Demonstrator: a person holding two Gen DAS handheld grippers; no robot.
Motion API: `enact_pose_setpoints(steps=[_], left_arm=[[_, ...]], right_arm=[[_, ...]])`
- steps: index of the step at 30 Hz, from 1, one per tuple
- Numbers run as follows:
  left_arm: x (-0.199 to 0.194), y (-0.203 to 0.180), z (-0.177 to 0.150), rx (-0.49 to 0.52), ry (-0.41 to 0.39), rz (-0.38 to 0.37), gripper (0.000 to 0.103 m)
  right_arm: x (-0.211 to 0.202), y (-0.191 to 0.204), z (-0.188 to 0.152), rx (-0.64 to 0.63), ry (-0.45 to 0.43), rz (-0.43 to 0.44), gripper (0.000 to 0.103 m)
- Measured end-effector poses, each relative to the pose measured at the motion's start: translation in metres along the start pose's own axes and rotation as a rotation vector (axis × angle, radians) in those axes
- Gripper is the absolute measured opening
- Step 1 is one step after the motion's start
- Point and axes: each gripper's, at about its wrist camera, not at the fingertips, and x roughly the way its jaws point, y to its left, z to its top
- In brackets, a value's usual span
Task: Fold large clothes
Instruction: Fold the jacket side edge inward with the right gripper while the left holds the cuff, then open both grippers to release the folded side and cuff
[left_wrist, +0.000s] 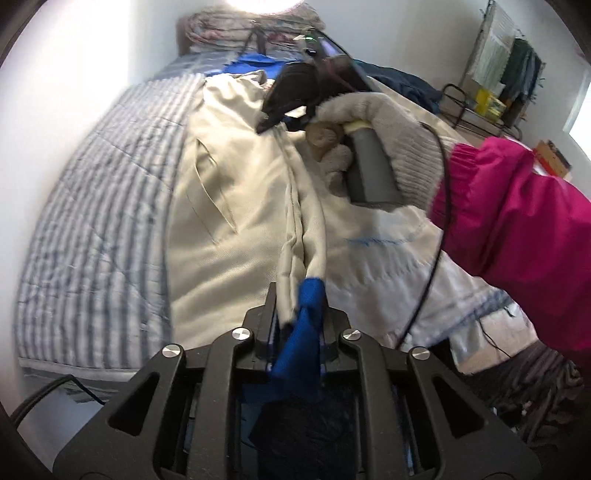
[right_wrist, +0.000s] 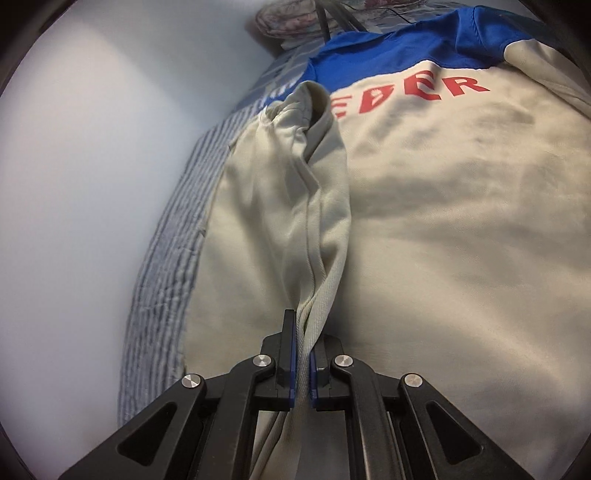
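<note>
On the bed, a beige jacket (right_wrist: 443, 229) is lying spread over a grey-and-white striped quilt (left_wrist: 92, 229). Its shoulder yoke is showing blue, and red capital letters (right_wrist: 417, 92) are reading "EDER", with the start of the word hidden behind a raised fold. The right gripper (right_wrist: 303, 365) is clamping a ridge of beige fabric, its blue pads pressing on the cloth from both sides. The left gripper (left_wrist: 299, 332) is pinching a beige edge together with a blue cuff (left_wrist: 306, 321), both bunched between its jaws. In the left wrist view, a gloved hand (left_wrist: 373, 147) in a magenta sleeve (left_wrist: 517, 236) is gripping the grey handle of the right gripper (left_wrist: 280, 107) above the jacket. A clothes rack (left_wrist: 506, 74) is standing against the far wall.
</note>
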Motion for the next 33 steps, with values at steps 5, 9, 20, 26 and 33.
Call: enact_pose_setpoints(steps=[5, 9, 20, 26, 33], left_arm=[[-0.021, 0.008, -0.012, -0.002, 0.008, -0.107, 0.025], [-0.053, 0.027, -0.014, -0.083, -0.045, -0.201, 0.025], [-0.046, 0.063, 0.008, -0.196, -0.093, -0.085, 0.025], [0.016, 0.024, -0.006, -0.135, 0.058, -0.151, 0.025], [0.025, 0.003, -0.012, -0.053, 0.099, -0.158, 0.025]], right_arm=[[-0.007, 0.0, 0.002, -0.025, 0.016, -0.016, 0.013], [-0.04, 0.002, 0.004, -0.112, -0.023, -0.057, 0.026], [-0.079, 0.031, 0.039, -0.277, -0.125, -0.031, 0.026], [-0.069, 0.033, 0.044, -0.298, -0.119, -0.023, 0.026], [-0.058, 0.02, 0.049, -0.285, -0.112, -0.031, 0.026]])
